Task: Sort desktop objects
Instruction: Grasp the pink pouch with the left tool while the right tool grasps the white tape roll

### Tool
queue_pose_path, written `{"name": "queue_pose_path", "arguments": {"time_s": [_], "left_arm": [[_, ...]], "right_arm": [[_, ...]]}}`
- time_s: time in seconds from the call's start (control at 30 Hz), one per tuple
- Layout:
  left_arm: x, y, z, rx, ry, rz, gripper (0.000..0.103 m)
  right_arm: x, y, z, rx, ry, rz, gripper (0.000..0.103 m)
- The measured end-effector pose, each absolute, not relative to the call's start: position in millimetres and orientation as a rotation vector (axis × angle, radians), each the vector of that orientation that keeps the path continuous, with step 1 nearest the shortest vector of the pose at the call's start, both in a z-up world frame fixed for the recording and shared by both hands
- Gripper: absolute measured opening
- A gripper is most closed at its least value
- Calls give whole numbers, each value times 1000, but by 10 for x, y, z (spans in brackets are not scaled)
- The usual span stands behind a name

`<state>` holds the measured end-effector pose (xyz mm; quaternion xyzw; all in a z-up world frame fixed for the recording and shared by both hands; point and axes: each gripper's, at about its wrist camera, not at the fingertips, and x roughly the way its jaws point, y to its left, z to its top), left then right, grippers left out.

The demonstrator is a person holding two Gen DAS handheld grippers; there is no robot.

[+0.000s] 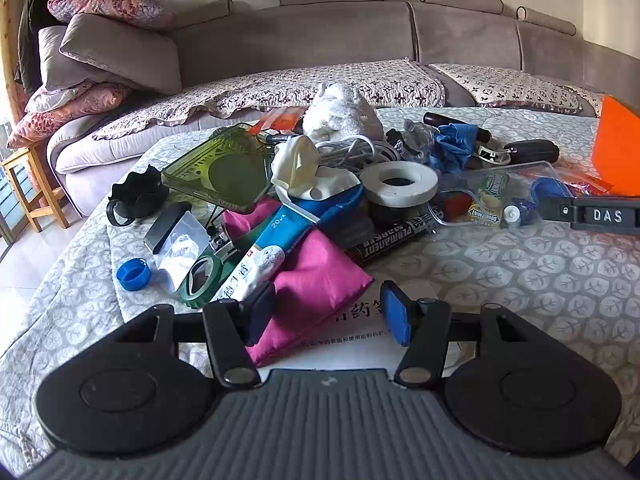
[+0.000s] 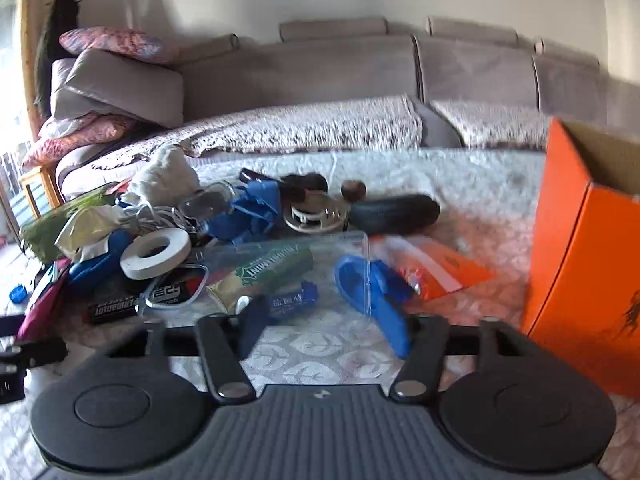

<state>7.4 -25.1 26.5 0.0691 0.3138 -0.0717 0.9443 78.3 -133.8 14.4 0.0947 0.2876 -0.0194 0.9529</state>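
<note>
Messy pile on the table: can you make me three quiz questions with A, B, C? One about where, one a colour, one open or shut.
1. Where is the white tape roll? A on the pile; B on the sofa; C on the floor.
2. What colour is the loose bottle cap? A red; B blue; C yellow.
3. The orange box is: A taped shut; B open on top; C lidded.
Answers: 1 A, it lies atop the clutter. 2 B, plainly blue. 3 B, its bare cardboard inside shows.
</note>
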Motion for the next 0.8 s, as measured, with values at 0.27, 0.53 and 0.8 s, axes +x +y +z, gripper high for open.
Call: {"name": "queue_pose_path", "arguments": {"time_s": [0.27, 0.53, 0.8], "left_arm": [[89, -229, 260, 132, 643, -150, 58], [103, -212, 251, 122, 644, -158, 33], [31, -194, 359, 119, 613, -171, 6]], "right_arm": [[895, -1480, 109, 356, 613, -35, 54], [930, -1579, 195, 438, 621, -15, 6], [752, -1424, 409, 383, 568, 112, 2]]}}
